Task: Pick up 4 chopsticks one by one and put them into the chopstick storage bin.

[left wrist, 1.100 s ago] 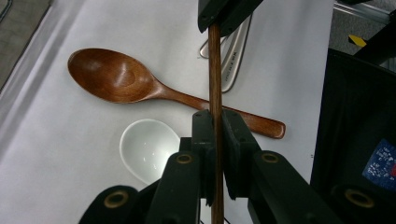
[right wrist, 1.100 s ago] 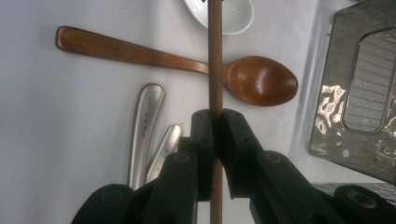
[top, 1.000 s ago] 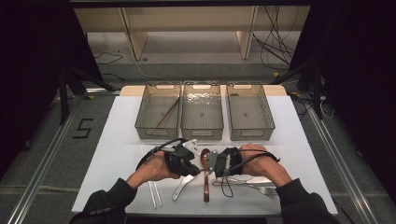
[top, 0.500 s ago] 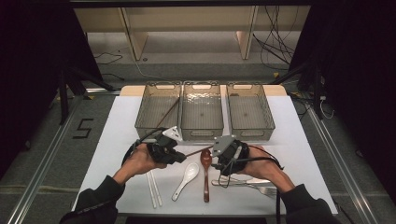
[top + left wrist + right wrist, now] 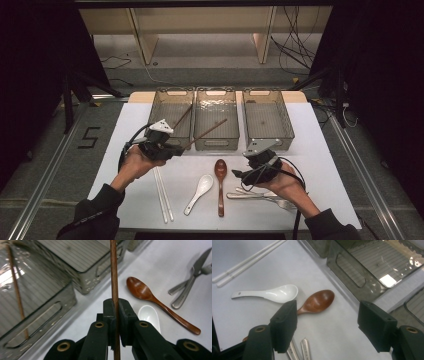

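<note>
Left hand-held gripper (image 5: 167, 149) is clamped on a brown chopstick (image 5: 206, 133), jaws fully closed around it. The stick slants up from the jaws over the front edge of the middle bin (image 5: 216, 120). A second brown chopstick (image 5: 182, 118) leans in the left bin (image 5: 172, 112). Right hand-held gripper (image 5: 246, 173): its jaws have just been opening and stand wide with nothing between them, above the bench (image 5: 320, 150) beside the wooden spoon (image 5: 220, 185). White spoon (image 5: 199, 192) and white chopsticks (image 5: 163, 194) lie near.

My white tabletop (image 5: 320, 150) is brightly lit from overhead while the room around it stays dark. Glare spots glint on the clear bins (image 5: 387, 280). My close-up jaws look soft and blurred.
</note>
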Demonstrator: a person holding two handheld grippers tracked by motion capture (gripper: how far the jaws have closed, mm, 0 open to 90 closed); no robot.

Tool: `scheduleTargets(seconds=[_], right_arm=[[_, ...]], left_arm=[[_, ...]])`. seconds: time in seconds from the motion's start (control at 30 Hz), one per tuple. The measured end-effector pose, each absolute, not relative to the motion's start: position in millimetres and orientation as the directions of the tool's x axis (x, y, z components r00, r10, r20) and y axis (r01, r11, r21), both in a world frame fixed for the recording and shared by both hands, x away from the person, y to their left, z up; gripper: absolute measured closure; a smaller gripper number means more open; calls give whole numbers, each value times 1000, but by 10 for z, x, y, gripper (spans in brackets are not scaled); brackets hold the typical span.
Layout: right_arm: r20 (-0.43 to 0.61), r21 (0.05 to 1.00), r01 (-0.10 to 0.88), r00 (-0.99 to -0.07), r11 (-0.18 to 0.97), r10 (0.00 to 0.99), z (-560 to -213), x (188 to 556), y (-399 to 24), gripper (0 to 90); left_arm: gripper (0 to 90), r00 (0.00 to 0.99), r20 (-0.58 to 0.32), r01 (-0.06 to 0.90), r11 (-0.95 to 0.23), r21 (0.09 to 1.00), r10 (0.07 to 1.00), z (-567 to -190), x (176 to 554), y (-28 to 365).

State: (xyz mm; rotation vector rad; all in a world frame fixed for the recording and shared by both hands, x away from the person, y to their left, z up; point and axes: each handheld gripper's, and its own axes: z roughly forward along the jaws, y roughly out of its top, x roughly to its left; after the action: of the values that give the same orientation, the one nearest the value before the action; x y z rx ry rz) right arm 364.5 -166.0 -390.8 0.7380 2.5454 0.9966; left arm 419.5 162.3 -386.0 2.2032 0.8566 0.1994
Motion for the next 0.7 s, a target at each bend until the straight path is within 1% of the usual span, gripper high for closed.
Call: scheduleTargets(seconds=[0.13,0.27,0.4,0.7], right_arm=[[-15,725,405,-799,556,601,-3924,3630,-1745,306],[21,732,437,-782,524,623,-3944,3611,-1800,294],[49,735,460,-769,499,637,-3960,3578,-1847,285],[57,736,476,-753,482,656,-3961,3481,-1927,285]], left_arm=[[845,733,-133,536,-446,717,667,-3861,4233,1706],[846,712,-132,548,-429,718,689,-3865,4257,1746],[846,695,-133,555,-410,724,707,-3855,4280,1780],[846,649,-151,580,-355,733,746,-3830,4395,1856]])
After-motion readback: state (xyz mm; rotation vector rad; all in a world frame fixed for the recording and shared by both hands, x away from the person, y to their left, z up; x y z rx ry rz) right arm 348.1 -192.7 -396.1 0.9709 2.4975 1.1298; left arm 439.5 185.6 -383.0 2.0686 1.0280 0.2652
